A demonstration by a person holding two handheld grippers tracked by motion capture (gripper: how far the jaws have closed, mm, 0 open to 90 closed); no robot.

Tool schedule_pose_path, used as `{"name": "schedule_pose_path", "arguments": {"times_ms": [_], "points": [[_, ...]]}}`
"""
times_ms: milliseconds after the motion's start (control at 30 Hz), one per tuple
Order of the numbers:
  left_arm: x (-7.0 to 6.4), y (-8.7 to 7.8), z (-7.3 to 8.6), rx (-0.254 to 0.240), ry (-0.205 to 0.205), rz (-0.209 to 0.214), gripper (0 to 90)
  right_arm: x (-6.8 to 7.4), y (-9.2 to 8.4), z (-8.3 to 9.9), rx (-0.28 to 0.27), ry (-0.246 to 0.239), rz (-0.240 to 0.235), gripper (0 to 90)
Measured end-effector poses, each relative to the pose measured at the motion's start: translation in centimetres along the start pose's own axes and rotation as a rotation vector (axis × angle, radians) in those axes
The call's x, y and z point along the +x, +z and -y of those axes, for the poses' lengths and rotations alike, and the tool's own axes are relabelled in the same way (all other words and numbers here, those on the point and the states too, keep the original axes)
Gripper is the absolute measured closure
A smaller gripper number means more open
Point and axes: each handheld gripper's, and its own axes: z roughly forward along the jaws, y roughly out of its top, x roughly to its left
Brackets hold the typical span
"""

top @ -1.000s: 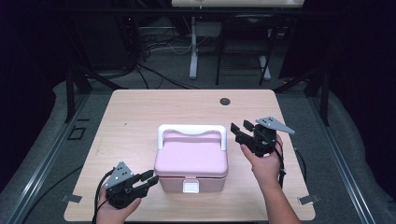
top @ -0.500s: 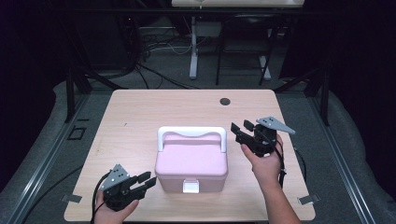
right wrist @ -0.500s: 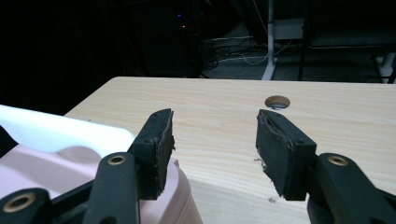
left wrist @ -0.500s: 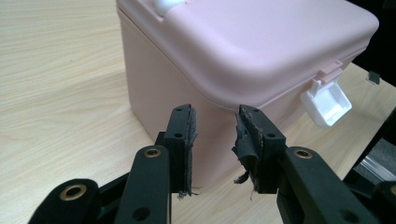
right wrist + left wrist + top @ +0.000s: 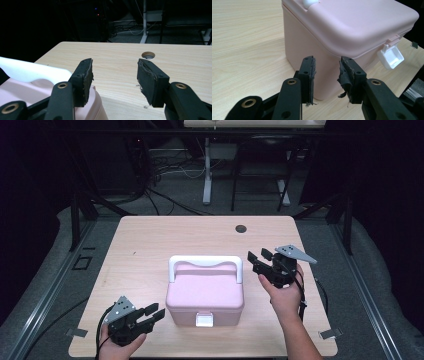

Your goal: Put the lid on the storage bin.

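**Pink box between two empty tools**

A pink box [image 5: 205, 292] with a white handle [image 5: 205, 263] and a white front latch [image 5: 204, 319] sits closed at the middle of the desk [image 5: 150, 245]. The left tool [image 5: 154, 312] hovers near the box's front left corner, jaws apart and holding nothing; the box wall rises straight ahead of them. The right tool [image 5: 256, 257] hangs just beside the handle's right end, jaws wide apart and empty. A round hole [image 5: 241, 228] marks the far desk.
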Motion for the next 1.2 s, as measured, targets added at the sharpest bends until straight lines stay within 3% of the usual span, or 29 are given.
{"name": "schedule_pose_path", "arguments": {"times_ms": [533, 1200], "points": [[1.1, 0.1, -0.3, -0.022, -0.017, -0.052, 58.4, -0.2, -0.1, 0.0, -0.005, 0.004, 0.001, 45.9], [2.3, 1.6, -2.5, -0.053, -0.013, -0.091, 55.1, -0.3, -0.2, -0.1, -0.013, 0.009, 0.003, 45.8]]}}
